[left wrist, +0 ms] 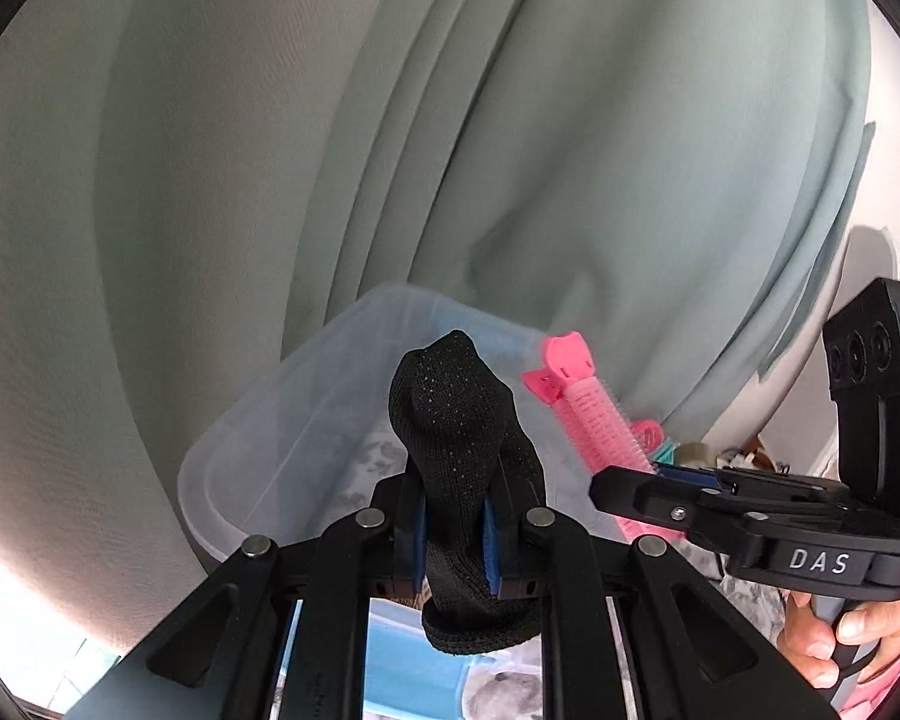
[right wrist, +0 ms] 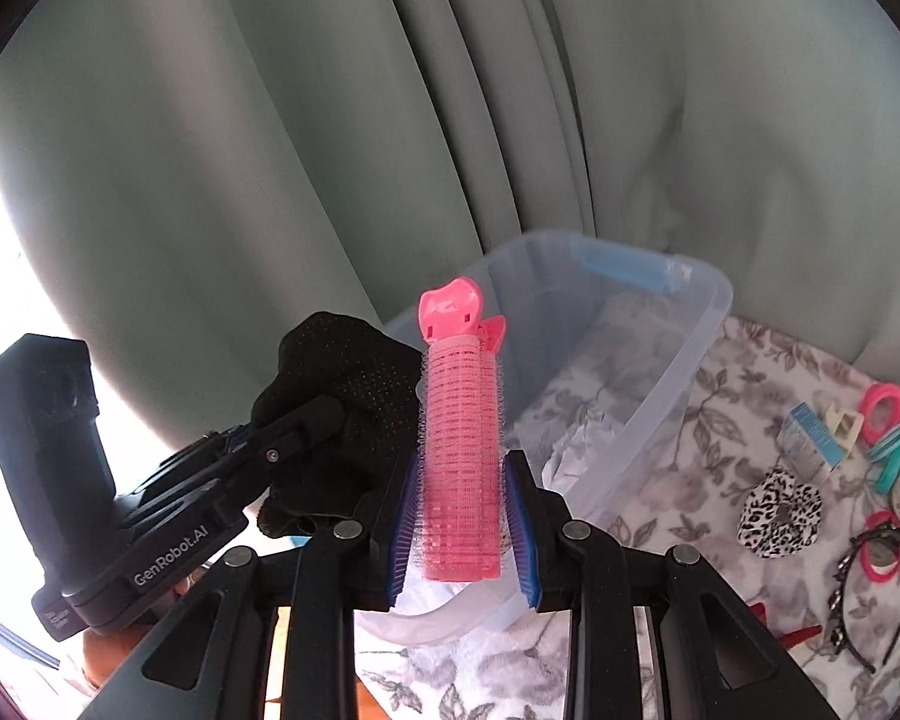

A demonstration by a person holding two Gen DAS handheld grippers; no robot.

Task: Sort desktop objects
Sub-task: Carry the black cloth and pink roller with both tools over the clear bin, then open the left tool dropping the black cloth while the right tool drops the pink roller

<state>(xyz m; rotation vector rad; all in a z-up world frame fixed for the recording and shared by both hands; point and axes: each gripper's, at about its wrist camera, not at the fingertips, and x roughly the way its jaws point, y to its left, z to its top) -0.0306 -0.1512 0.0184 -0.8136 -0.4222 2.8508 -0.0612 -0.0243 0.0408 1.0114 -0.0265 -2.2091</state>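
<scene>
Pink hair roller (right wrist: 461, 450), bristled cylinder with a clip at its far tip, upright between the blue pads (right wrist: 403, 531) of the right gripper (right wrist: 461, 531), clamped at its lower half. Black knit glove (left wrist: 456, 480), finely dotted, limp above the grip, pinched in the fully closed left gripper (left wrist: 456, 546), cuff hanging below the jaws. Both carried side by side, roller just right of the left gripper's tips, glove just left of the right gripper's.

Step in hand, by judgement: delivery of two picked items to the clear plastic bin (right wrist: 696, 324), ahead of both grippers and slightly below, blue handle (right wrist: 624, 267) at its far rim, white paper crumpled inside. Next move, probably: forward over the rim, then release, one item at a time. Snag of roller bristles on the pads possible at release.

Farther to the right of the right gripper, on the floral cloth (right wrist: 678, 516): leopard scrunchie (right wrist: 780, 513), pink rings, black headband (right wrist: 882, 594), small carton. Pale green curtain (right wrist: 330, 150) behind all.
</scene>
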